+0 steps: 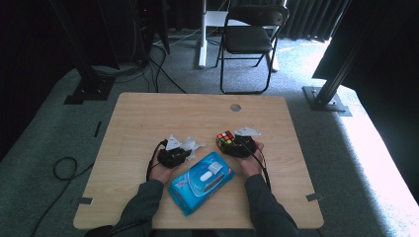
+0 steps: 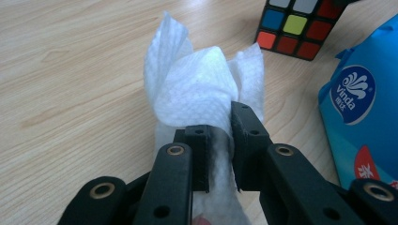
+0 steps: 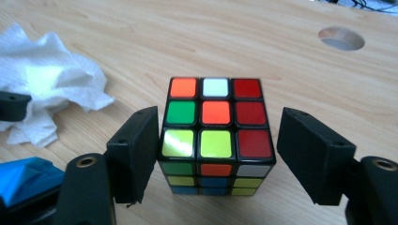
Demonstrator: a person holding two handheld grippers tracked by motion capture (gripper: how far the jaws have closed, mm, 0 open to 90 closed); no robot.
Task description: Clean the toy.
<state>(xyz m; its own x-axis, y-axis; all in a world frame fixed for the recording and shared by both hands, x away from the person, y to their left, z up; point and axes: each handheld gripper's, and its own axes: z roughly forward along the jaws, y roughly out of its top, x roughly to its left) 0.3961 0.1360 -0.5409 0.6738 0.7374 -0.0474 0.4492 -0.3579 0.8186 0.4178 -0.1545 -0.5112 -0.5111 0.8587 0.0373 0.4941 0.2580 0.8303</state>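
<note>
— White wet wipe, crumpled, sits pinched in the left claw; the jaws stand narrow with the tissue bunched between them and spilling out past the tips toward the far side.

— And the puzzle cube?

— It stands on the wooden worktop, right between the jaws of the right claw. That claw is wide: the left jaw lies just beside the cube's left face, perhaps brushing it, while the right jaw stands clear of the red column with bare wood showing in the gap. I judge it is not gripping.

— Which relation matters for the coming move?

— The cube already lies straight ahead of the right claw, centred between its jaws, so closing would catch it across its left and right faces. The wipe is to the cube's left, near but apart from it, so the left hand is the one that must bring the tissue over.

— Anything in the way?

— The blue pack of wipes lies on the near side, between the two hands, clear of the path from wipe to cube. The cube's top face is open from above for wiping.
</note>
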